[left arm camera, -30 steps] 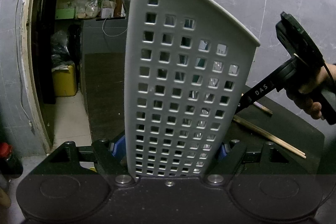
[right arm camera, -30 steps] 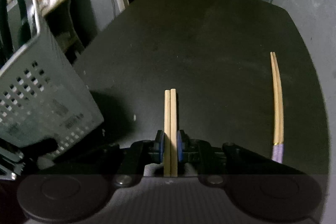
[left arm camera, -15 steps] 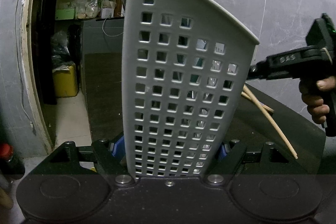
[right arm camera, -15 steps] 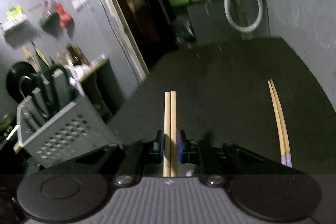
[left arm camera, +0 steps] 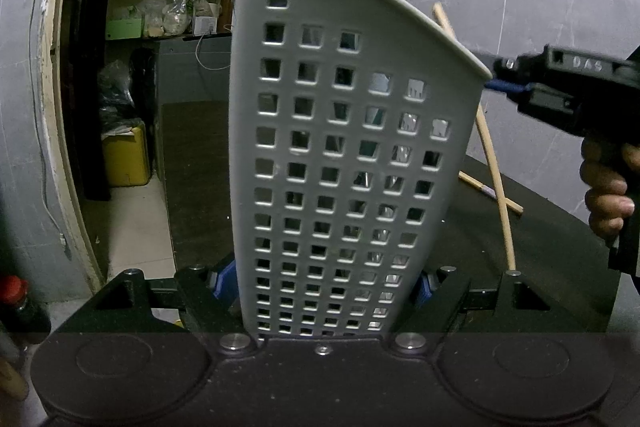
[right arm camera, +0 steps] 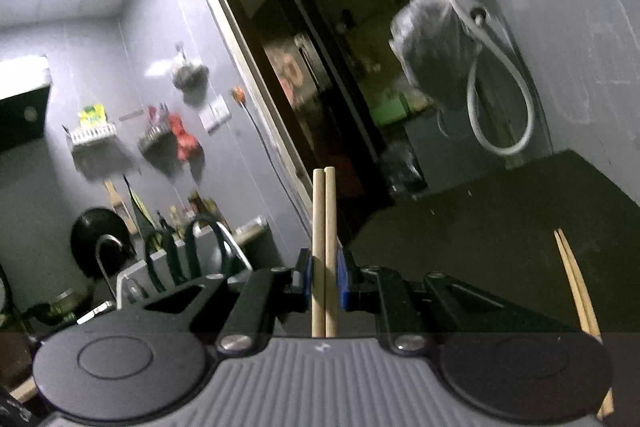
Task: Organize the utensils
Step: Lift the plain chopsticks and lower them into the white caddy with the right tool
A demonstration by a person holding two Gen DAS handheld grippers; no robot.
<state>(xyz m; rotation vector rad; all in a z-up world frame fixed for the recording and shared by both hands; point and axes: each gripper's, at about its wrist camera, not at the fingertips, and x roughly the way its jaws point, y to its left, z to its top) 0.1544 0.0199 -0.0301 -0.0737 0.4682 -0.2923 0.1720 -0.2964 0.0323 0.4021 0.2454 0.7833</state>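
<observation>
Chopsticks raised beside the caddy

My left gripper [left arm camera: 320, 287] clamps its fingers on the base of the grey perforated utensil caddy [left arm camera: 340, 155], held upright over the dark table [left arm camera: 540, 247]. My right gripper [right arm camera: 324, 279] pinches a pair of wooden chopsticks [right arm camera: 324, 227] just beside the caddy's rim; another pair [right arm camera: 576, 283] lies on the table.

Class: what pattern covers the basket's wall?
Rows of small square holes in pale grey plastic; left wrist view.
</observation>
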